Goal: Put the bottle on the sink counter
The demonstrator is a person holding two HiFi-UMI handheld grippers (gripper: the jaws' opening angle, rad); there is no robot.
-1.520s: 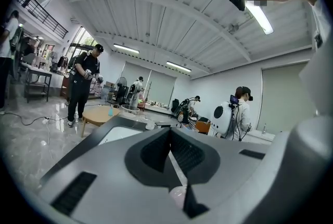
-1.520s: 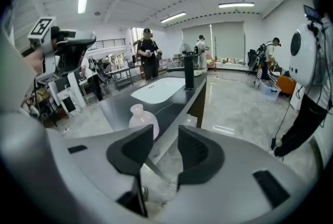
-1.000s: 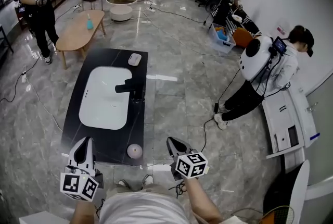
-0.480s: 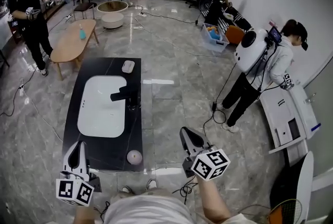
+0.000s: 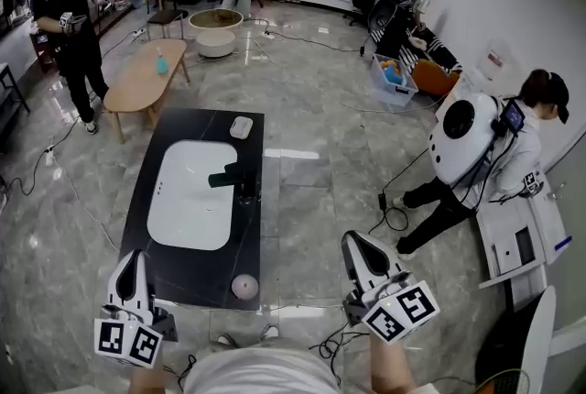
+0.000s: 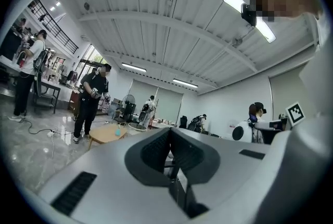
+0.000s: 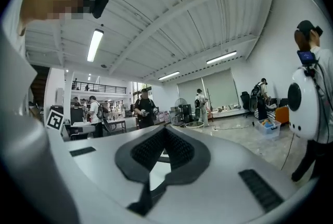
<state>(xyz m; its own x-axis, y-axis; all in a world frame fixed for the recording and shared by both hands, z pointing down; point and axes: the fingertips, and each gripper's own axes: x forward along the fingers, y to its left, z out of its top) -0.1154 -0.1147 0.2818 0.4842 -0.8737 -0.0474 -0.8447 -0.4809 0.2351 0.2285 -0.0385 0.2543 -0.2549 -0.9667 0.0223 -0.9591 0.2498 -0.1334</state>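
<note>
The black sink counter (image 5: 183,278) with a white basin (image 5: 190,195) and a dark faucet (image 5: 233,177) stands on the floor ahead of me. A small blue bottle (image 5: 161,64) stands on a wooden table (image 5: 137,76) beyond the counter; it also shows in the left gripper view (image 6: 117,132). A round white object (image 5: 243,286) sits on the counter's near end. My left gripper (image 5: 133,257) (image 6: 169,132) hangs at the counter's near left corner, shut and empty. My right gripper (image 5: 352,239) (image 7: 165,129) is right of the counter over the floor, shut and empty.
A white dish (image 5: 241,127) lies at the counter's far end. A person in black (image 5: 73,26) stands by the wooden table. Another person with a white pack (image 5: 485,145) bends at the right, beside a white desk (image 5: 513,236). Cables (image 5: 389,213) run over the floor.
Both grippers have risen toward the camera. The right one has shifted to the right and looks larger. The whole view has swung a little.
</note>
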